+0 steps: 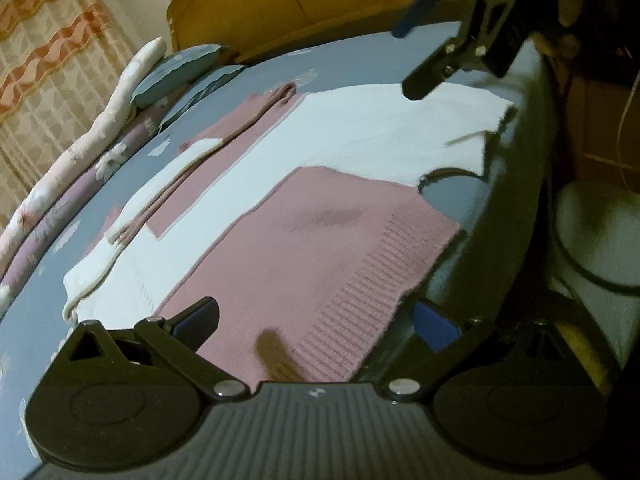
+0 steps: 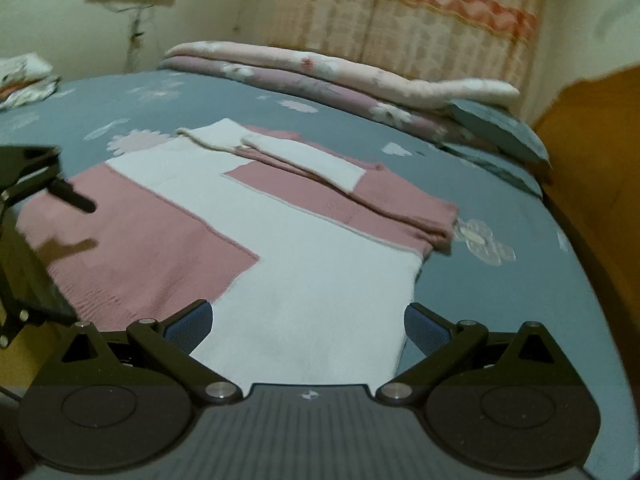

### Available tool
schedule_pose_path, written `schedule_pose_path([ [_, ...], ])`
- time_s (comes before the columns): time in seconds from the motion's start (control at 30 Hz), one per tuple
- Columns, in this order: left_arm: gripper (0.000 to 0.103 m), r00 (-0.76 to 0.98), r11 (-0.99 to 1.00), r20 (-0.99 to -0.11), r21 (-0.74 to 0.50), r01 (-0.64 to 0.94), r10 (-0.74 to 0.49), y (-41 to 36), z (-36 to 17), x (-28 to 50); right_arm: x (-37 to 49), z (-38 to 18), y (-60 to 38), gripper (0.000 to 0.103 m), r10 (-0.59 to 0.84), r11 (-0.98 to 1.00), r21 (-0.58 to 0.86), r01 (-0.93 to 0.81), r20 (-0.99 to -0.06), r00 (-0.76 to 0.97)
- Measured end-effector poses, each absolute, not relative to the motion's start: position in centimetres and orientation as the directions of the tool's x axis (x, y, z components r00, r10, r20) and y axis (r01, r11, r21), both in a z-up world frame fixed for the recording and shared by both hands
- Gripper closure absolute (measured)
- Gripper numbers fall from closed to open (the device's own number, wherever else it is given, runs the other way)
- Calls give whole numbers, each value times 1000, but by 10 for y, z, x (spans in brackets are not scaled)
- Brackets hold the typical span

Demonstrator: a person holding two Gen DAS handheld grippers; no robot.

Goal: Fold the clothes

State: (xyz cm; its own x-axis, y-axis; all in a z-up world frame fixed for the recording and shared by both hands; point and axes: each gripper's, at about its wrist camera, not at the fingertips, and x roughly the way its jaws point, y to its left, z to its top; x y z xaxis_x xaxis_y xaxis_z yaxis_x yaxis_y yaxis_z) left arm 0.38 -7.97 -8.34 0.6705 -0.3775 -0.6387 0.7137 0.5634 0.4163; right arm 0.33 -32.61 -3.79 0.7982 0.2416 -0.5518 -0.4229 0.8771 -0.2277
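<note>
Two hand-held grippers in view, both with fingers spread wide and gripping nothing. Left hand-held gripper (image 1: 316,318) hovers low over the ribbed pink hem of the sweater (image 1: 304,216); its blue pads sit well apart, one over the pink knit, one over the bed's edge. Right hand-held gripper (image 2: 308,322) hovers over the white panel of the same sweater (image 2: 320,264), pads apart on either side of the white cloth — not pinching it.

Sweater is pink-and-white colour-block knit, spread flat on the bed (image 2: 520,280), which has a blue-grey sheet with pale flower prints. One sleeve (image 2: 304,160) lies folded across the body, white cuff part on top of the pink section. In the left wrist view the right hand-held gripper (image 1: 412,60) shows at top right, above the far white end of the sweater; in the right wrist view the left hand-held gripper's finger (image 2: 72,196) shows at left above the pink panel, casting a shadow on it.

Rolled floral quilt (image 2: 328,76) lies along the far side of the bed, a blue-grey pillow (image 2: 496,128) beside it. Striped curtain (image 2: 420,12) behind, orange-brown headboard (image 1: 288,4) at the bed's end. Both views slightly motion-blurred.
</note>
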Motion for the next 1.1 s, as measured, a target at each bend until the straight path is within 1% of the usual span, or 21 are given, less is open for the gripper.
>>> schedule_pose_path([
  [0.1, 1, 668, 543, -634, 428, 722, -389, -85, -85, 3, 5, -34, -324, 0, 241, 856, -259, -448, -567, 788],
  [0.2, 1, 666, 522, -629, 441, 730, -401, -91, -86, 2, 2, -36, -323, 0, 254, 837, -261, -482, -594, 763],
  [0.4, 1, 653, 499, -617, 437, 748, -439, -102, -90, 2, -17, -56, -312, 0, 249, 758, -313, -572, -672, 697],
  [0.5, 1, 644, 491, -615, 430, 757, -455, -106, -92, 3, -24, -62, -302, 0, 241, 726, -342, -597, -687, 686],
  [0.83, 1, 666, 510, -583, 439, 740, -465, -110, -86, 4, -26, -65, -269, 0, 301, 678, -346, -648, -674, 675],
  [0.97, 1, 675, 514, -589, 450, 730, -444, -106, -87, 2, -28, -69, -259, 0, 303, 639, -378, -671, -677, 670],
  [1.1, 1, 675, 512, -601, 455, 729, -427, -98, -85, -3, -25, -65, -258, 0, 330, 651, -349, -674, -669, 666],
])
